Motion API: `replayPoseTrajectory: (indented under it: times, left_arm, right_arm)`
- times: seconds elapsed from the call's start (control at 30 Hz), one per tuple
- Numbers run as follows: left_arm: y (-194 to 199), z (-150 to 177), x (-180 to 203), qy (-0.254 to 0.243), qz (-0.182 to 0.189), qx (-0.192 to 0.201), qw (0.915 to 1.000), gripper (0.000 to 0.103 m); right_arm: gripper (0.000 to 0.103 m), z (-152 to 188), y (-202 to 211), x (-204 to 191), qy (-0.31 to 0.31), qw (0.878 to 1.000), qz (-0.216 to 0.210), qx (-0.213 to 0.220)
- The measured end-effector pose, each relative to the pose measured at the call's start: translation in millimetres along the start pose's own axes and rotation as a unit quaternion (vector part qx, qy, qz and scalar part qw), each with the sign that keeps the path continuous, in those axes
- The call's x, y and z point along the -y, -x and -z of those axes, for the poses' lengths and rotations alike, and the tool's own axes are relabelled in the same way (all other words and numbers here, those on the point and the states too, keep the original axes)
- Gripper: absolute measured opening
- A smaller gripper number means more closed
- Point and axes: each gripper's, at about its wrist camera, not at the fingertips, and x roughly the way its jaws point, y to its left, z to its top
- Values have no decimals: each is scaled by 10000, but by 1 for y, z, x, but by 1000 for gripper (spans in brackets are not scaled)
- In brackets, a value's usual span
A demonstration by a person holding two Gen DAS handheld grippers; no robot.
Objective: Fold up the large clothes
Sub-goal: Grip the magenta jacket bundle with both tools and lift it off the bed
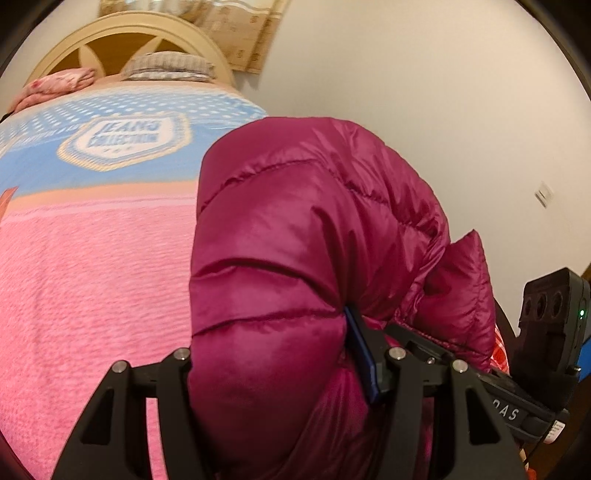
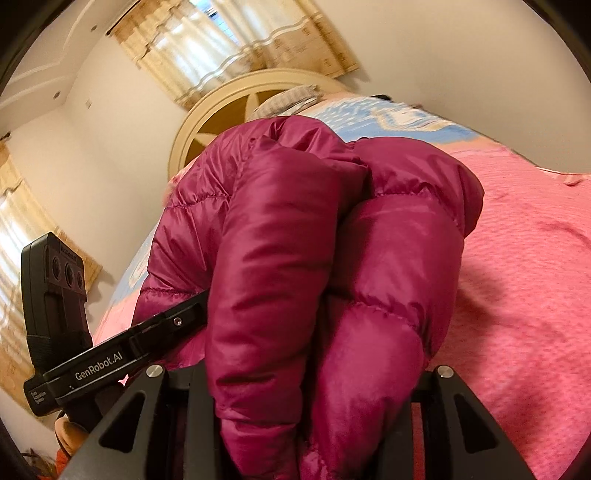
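1. Jacket: the magenta quilted puffer jacket (image 1: 295, 236) hangs bunched above the pink bed (image 1: 92, 277).
2. Your left gripper (image 1: 273, 369) and right gripper (image 2: 314, 369) both pinch its padding.
3. It is likely light, soft and slippery; grip seams.

a pink textured bedspread (image 1: 85, 280) covers the bed, with a light blue dotted band toward the head that bears a badge reading "jeans collection" (image 1: 127, 140). a cream headboard (image 1: 129, 33) with brown panels curves behind it. against it lie a grey checked pillow (image 1: 166, 66) and, beside that, a pink floral pillow (image 1: 59, 83). beige patterned curtains (image 2: 229, 40) hang over a bright window. a white wall plate (image 1: 545, 194) sits on the plain wall.
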Motion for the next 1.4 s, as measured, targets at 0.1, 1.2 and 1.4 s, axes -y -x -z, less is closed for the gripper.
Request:
replayPoseTrajectory:
  times: [0.1,1.2,1.4]
  left_arm:
    - [-12,-5,12,-126,108,-67,9998,60]
    - [-134,-55,103,-623,767,-679,9928,60]
    - [-155,-58,111,-562,672,-790,9930,60]
  right_arm:
    - [36,-2,9,12,-100,9998,119,88]
    - [36,-45,82,102,-116,9859,1612,423]
    - [36,-60,75,123,-25,9851,1697,283]
